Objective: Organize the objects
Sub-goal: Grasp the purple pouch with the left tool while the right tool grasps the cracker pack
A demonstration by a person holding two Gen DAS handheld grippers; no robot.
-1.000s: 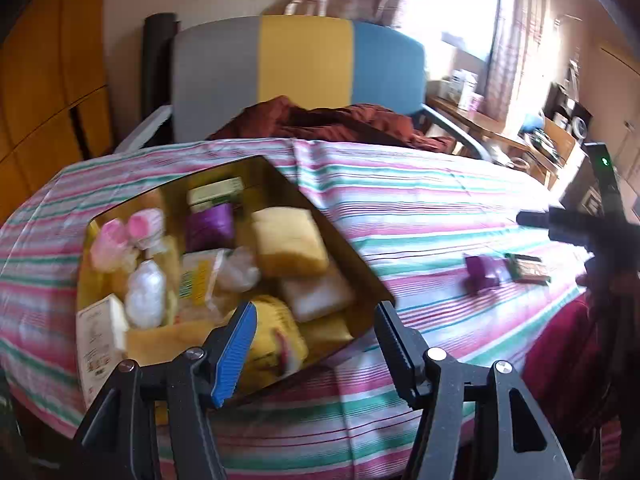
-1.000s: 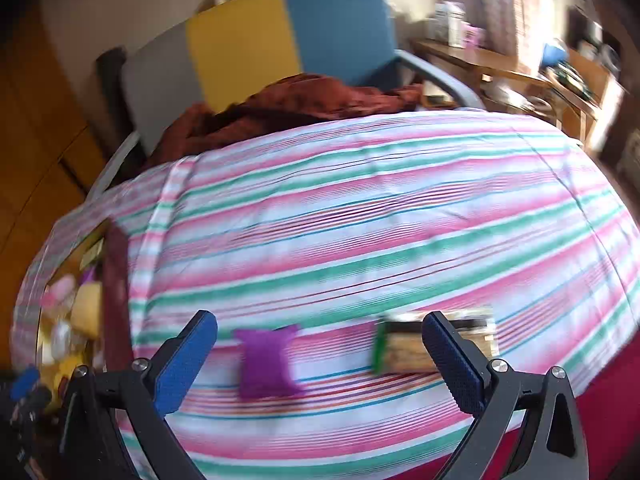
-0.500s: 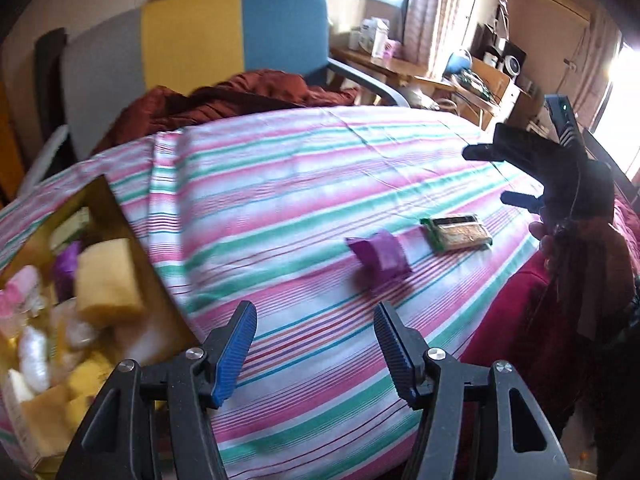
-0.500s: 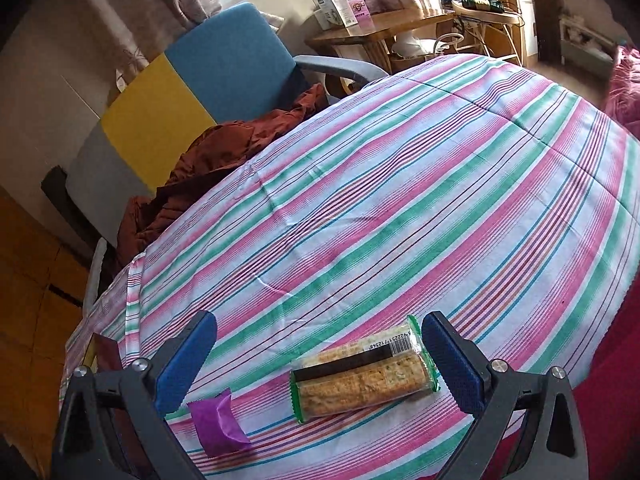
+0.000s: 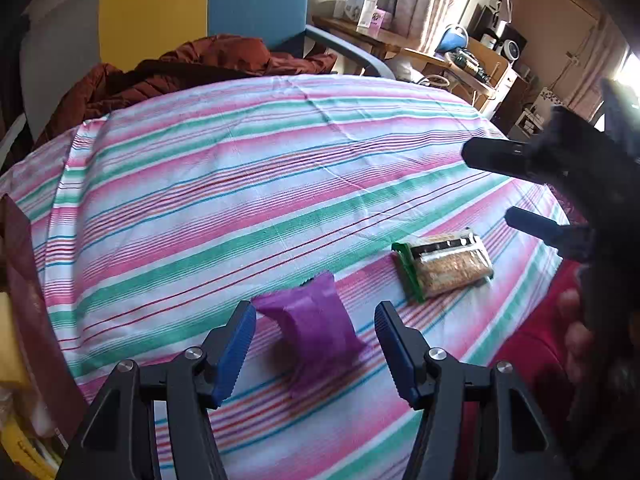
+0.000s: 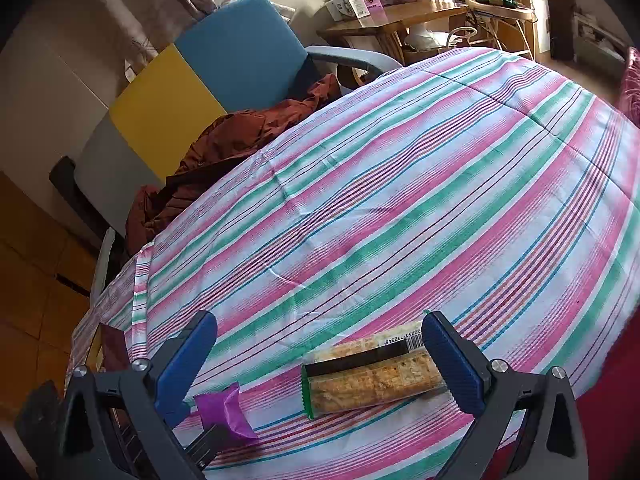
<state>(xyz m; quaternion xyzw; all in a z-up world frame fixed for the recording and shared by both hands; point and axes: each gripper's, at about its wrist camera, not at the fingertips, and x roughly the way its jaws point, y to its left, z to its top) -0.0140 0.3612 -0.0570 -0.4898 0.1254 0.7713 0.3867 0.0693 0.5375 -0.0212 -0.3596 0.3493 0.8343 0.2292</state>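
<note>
I am hovering both wide-open grippers over two snack packets on the striped cloth.

The small crumpled purple foil packet point(image 5: 316, 330) is lying near the table's front edge, sitting between the spread blue pads of my left gripper point(image 5: 315, 350), which is gripping nothing. Just to its right, apart from it, the clear green-ended cracker packet point(image 6: 374, 376) is lying flat, and my right gripper point(image 6: 320, 364) is gaping around it without touching, empty too. Both are resting on the pink, green and white striped tablecloth point(image 6: 400, 200). A dark red box wall point(image 5: 24, 300) is showing at the left edge.
</note>
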